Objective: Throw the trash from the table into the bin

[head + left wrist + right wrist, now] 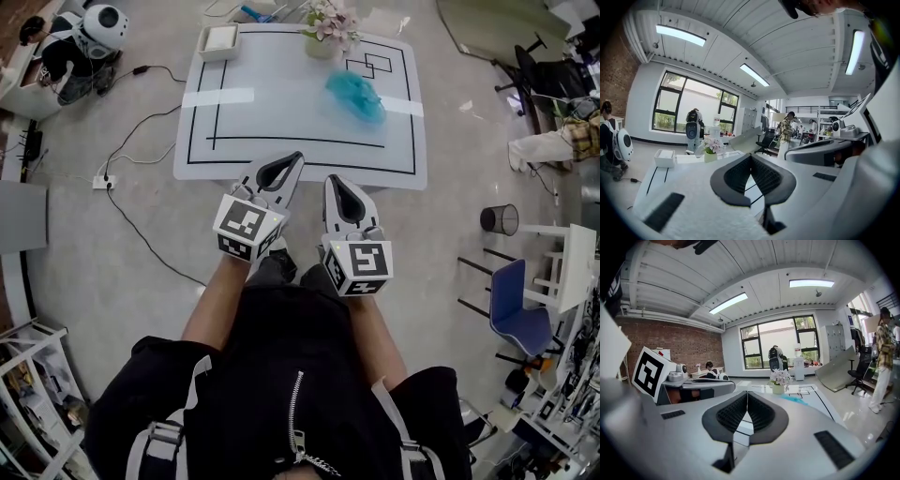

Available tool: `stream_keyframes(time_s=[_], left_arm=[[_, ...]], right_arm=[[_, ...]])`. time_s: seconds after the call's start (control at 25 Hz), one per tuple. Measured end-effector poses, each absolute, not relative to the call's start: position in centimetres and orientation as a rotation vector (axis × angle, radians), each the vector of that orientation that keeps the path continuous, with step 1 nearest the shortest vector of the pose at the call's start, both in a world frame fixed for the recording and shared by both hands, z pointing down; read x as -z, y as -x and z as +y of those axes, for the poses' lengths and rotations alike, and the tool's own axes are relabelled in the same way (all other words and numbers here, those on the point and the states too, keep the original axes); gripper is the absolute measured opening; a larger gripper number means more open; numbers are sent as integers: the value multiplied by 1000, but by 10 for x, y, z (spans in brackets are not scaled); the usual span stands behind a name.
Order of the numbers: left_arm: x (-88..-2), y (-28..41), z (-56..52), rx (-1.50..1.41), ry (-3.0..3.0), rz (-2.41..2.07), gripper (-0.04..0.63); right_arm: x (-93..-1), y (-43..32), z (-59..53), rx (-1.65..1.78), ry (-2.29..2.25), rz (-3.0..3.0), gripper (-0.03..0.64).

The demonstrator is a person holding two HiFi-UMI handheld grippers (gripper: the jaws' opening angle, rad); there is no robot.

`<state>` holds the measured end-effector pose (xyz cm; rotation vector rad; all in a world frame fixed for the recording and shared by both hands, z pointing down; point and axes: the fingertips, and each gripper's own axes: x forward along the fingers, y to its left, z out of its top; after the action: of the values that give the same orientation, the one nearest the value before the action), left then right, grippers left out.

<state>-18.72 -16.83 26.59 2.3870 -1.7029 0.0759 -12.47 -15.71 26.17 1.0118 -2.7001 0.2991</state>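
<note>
Both tongs are pressed together at the tips and hold nothing: the left tongs (297, 157) and the right tongs (333, 179) sit side by side just over the near edge of the bench (281, 112). The trash (356, 96), a crumpled blue wad, lies on the far right part of the bench, well apart from both tongs. It is the only loose litter visible there. The bin (500, 219), a dark mesh basket, stands on the floor to the right, off the bench.

The step in hand looks like the reach for the trash. The right tongs are on its side, so they suit the pick best. They need to spread wide before arrival, since the wad looks bulky and soft. A low approach from the near side, with the tongs straddling its thick middle, should give a firmer hold than nipping a loose fringe, which could tear or slip. The wad probably weighs little and may skid if it is nudged first. The flowers (328, 23) stand just to its far left, so the reach should keep right of them.
</note>
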Motion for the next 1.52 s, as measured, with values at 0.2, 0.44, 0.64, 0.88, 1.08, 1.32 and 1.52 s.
stream_keyframes(time_s=[0.2, 0.44, 0.64, 0.88, 1.08, 1.32, 1.52], left_arm=[[-263, 204, -179, -47, -2385, -1706, 5], [-267, 208, -194, -37, -2384, -1686, 6], [-273, 203, -205, -39, -2387, -1671, 6], [-277, 203, -235, -71, -2389, -1662, 5], [-286, 207, -268, -107, -2387, -1647, 6], [-293, 212, -315, -122, -2389, -1625, 5], [-303, 216, -349, -116, -2383, -1591, 6]], right_arm=[[-257, 141, -167, -281, -1014, -2700, 9], [-256, 146, -183, -277, -1027, -2694, 11], [-260, 146, -195, -281, -1029, -2692, 11], [-269, 149, -226, -307, -1016, -2693, 9], [-282, 154, -261, -344, -1011, -2687, 11], [-290, 159, -303, -351, -991, -2672, 11], [-301, 161, -337, -344, -981, -2638, 11]])
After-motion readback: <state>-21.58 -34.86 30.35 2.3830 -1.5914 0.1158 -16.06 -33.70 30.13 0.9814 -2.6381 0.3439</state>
